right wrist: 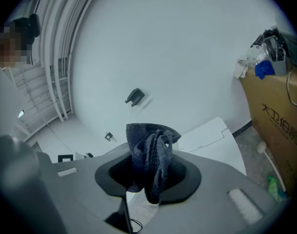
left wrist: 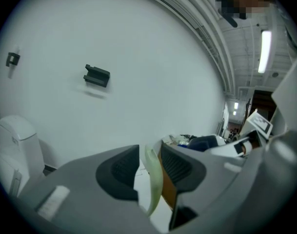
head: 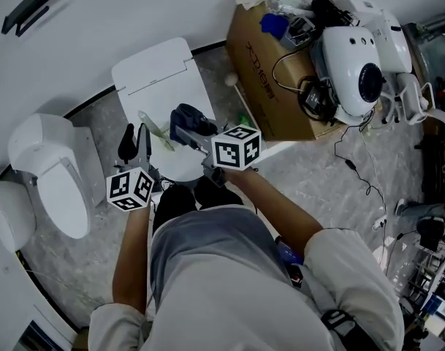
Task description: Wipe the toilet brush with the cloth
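The toilet brush's pale green handle (head: 155, 129) slants over the closed white toilet lid (head: 164, 72). In the left gripper view this handle (left wrist: 153, 179) stands between the jaws, and my left gripper (left wrist: 149, 168) is shut on it. The brush head is hidden. From the head view, the left gripper (head: 136, 143) sits just left of the right gripper (head: 187, 128). A dark blue-grey cloth (right wrist: 150, 152) is bunched between the right gripper's (right wrist: 148, 174) jaws and sticks up above them. That cloth (head: 194, 117) hangs close beside the handle; I cannot tell whether they touch.
A second white toilet (head: 54, 174) stands at the left. An open cardboard box (head: 269, 86) full of clutter, a white machine (head: 357, 64) and loose cables (head: 357, 174) fill the right. A black bracket (head: 28, 7) is fixed on the wall. The floor is grey marble.
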Demonstrator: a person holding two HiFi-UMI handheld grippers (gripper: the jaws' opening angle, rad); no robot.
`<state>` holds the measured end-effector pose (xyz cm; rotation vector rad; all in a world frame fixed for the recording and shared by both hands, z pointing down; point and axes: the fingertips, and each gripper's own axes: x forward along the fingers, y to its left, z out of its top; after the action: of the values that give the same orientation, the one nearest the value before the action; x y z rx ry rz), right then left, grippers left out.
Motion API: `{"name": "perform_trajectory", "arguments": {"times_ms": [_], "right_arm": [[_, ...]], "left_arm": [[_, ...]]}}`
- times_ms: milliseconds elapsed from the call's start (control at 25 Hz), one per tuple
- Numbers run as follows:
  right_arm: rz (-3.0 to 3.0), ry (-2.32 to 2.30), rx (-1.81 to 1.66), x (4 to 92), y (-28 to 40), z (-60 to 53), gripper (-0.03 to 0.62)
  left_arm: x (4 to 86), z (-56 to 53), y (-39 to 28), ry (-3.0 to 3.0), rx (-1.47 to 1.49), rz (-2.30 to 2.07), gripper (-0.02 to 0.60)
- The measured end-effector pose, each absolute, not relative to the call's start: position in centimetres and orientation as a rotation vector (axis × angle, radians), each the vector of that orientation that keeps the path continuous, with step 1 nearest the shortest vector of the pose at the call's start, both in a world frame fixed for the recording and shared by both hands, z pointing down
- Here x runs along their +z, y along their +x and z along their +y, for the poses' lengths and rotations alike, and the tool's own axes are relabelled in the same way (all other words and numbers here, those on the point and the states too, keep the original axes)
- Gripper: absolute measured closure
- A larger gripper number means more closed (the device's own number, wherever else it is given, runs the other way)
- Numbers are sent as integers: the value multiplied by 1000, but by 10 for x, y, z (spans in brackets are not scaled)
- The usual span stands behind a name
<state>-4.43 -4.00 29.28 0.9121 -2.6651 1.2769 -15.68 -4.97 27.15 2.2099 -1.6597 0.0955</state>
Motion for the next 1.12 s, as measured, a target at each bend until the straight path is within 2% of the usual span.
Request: {"name": "perform_trajectory", "arguments": {"times_ms": [360,720,1120], "right_arm": [[-2709,847,964,267,-32,-27,482],[-2723,820,863,245,-7,-16,482],[-2732,863,648,206,11,2,482]], "left_arm": [[255,-16,-160,2211,120,-1644,581],[221,8,-171,2216,76,-1683,581],[176,34,-145,2277,59,-1684,581]]}}
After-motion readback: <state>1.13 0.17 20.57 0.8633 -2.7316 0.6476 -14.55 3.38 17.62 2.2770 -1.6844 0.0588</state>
